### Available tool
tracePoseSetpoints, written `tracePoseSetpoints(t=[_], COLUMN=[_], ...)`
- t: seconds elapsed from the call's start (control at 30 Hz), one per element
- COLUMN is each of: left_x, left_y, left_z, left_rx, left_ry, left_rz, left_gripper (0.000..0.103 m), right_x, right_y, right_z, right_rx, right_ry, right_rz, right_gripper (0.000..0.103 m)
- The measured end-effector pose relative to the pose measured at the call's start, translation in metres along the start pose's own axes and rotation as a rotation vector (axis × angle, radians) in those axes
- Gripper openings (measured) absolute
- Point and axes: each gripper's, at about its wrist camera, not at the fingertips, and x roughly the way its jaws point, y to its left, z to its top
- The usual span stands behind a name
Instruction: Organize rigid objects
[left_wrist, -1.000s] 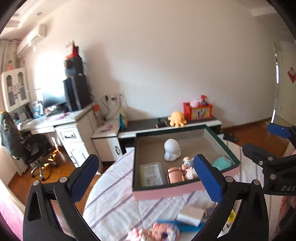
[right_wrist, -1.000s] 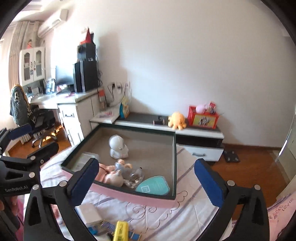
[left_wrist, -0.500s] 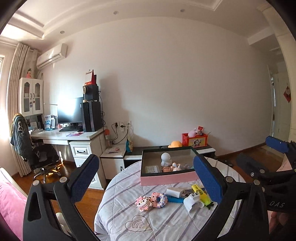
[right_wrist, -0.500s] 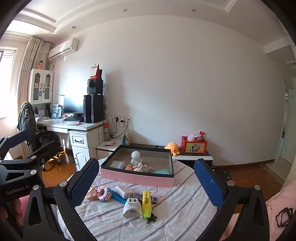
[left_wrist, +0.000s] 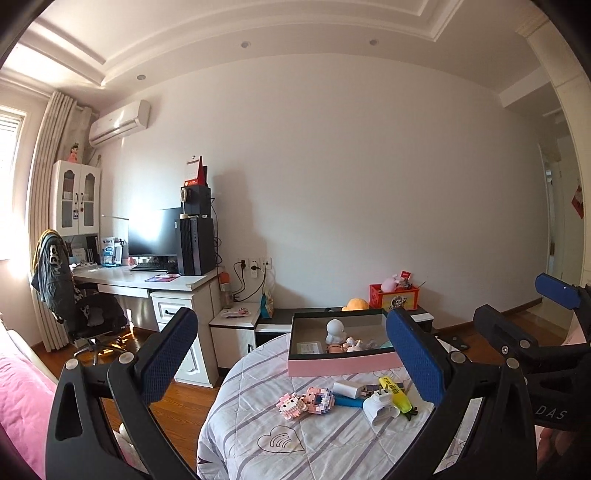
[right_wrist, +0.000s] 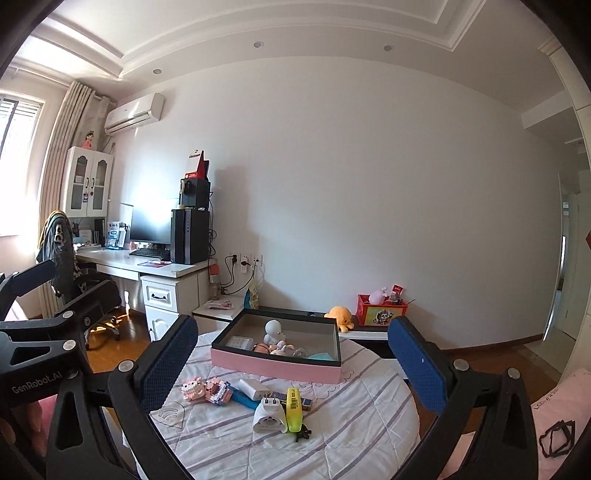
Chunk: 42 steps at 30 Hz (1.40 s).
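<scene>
A pink-sided box (left_wrist: 343, 363) (right_wrist: 275, 363) stands on the round table (left_wrist: 295, 443) (right_wrist: 351, 424) and holds a white figurine (left_wrist: 334, 330) (right_wrist: 274, 330) among small toys. In front of it lie two pink brick figures (left_wrist: 306, 400) (right_wrist: 207, 391), a white plug adapter (left_wrist: 378, 406) (right_wrist: 269, 415), a yellow highlighter (left_wrist: 395, 393) (right_wrist: 294, 408) and a white block (right_wrist: 253, 388). My left gripper (left_wrist: 291, 354) and my right gripper (right_wrist: 291, 360) are both open and empty, held back from the table. Each one shows in the other's view.
A white desk (left_wrist: 147, 282) with monitor and computer tower stands at the left wall, an office chair (left_wrist: 85, 314) beside it. A low cabinet (right_wrist: 369, 334) behind the table carries an orange plush and a red box. Pink bedding (left_wrist: 18, 398) lies at the lower left.
Both grippers have pulled well back and up from the box, so the whole table and room now show. Both stay open and empty.
</scene>
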Motion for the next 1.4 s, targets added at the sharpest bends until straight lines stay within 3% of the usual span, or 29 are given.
tracePoseSetpoints(t=[0.77, 1.2, 1.4], left_x=[0.028, 0.106, 0.142], left_y=[-0.006, -0.009, -0.003], left_z=[-0.015, -0.073, -0.106], left_rx=[-0.014, -0.029, -0.032], left_ry=[0.083, 0.326, 0.434], left_rz=[-0.024, -0.083, -0.071], left_gripper=[0.103, 0.103, 0.103], right_x=[0.023, 0.087, 0.119], right_y=[-0.005, -0.012, -0.020], right_z=[-0.017, -0.062, -0.088], right_rx=[0.013, 0.022, 0.030], right_ry=[0.069, 0.260, 0.350], right_rz=[-0.007, -0.007, -0.017], right_gripper=[0.103, 0.103, 0.103])
